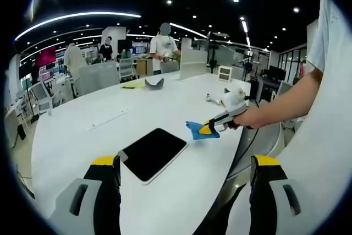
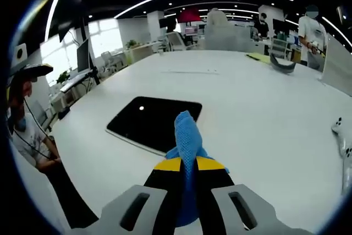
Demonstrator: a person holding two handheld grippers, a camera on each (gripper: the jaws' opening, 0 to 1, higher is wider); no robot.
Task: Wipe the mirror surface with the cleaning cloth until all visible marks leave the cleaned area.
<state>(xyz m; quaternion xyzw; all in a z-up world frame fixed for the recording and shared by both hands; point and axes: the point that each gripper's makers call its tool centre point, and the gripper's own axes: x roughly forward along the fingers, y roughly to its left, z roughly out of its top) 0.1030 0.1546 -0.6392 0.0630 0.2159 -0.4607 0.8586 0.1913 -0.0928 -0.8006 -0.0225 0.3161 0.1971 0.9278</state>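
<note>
Mirror [image 2: 153, 121]: dark flat rounded rectangle, lies on white table [image 2: 258, 103], just beyond the cloth tip in right gripper view; in left gripper view it sits ahead between the jaws [image 1: 152, 152]
Cloth [image 2: 187, 147]: blue, sticks up from the jaws, above table, near mirror's near edge; contact with the mirror can't be told
Right tool [image 2: 188, 164]: clenched on cloth; seen held by hand [image 1: 247, 117] in left gripper view
Left tool [image 1: 186, 163]: released, jaws wide apart, nothing between
Far: grey curved object [image 1: 154, 82] on table; people standing behind

One mirror [image 1: 152, 153], one cloth [image 2: 187, 136] — two hand-held grippers — perhaps three people behind.
</note>
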